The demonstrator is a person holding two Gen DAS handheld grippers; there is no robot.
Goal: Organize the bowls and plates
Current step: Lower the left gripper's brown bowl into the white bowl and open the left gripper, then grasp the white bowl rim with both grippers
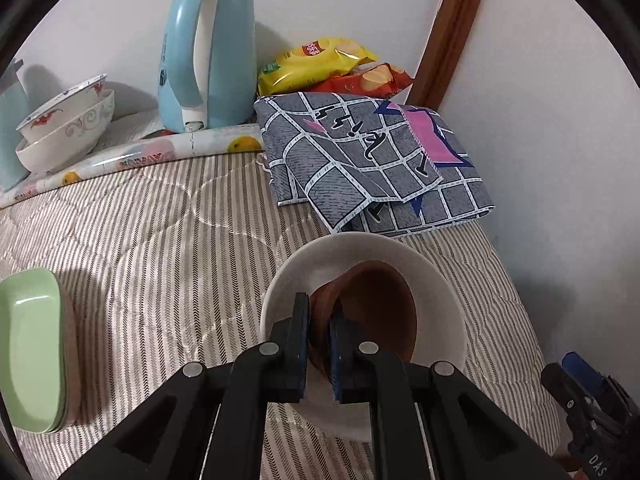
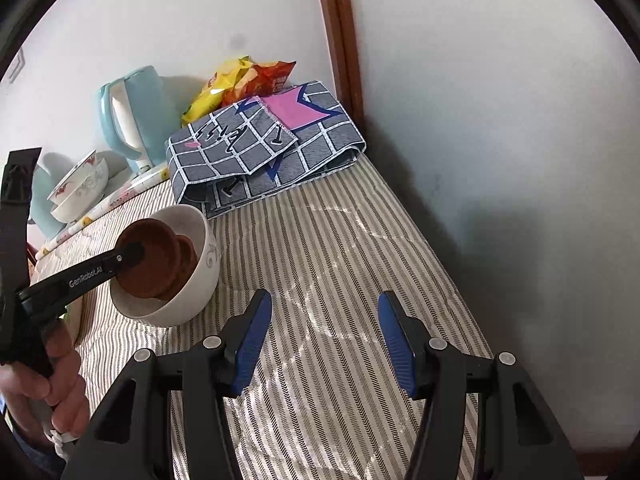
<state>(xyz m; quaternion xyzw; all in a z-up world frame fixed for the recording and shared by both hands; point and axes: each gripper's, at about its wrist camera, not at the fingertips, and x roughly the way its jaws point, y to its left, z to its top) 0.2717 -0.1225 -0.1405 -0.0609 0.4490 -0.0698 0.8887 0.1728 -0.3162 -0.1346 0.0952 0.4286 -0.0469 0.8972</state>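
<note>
Now the left gripper [image 1: 320,344], clamped on the rim of the brown bowl [image 1: 380,304], holds it tilted inside the white bowl [image 1: 440,280] just beneath, while the right gripper [image 2: 324,344] hangs half-open and empty beside.

I see a bed with a striped quilt [image 2: 340,240] pushed into a corner. The white walls [image 2: 500,100] meet at a brown wooden post [image 2: 340,40]. A dark shadow falls on the wall beside the bed. The light is soft and even.

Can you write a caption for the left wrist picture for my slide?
Left gripper fingers pinch a brown bowl inside a white bowl.
</note>
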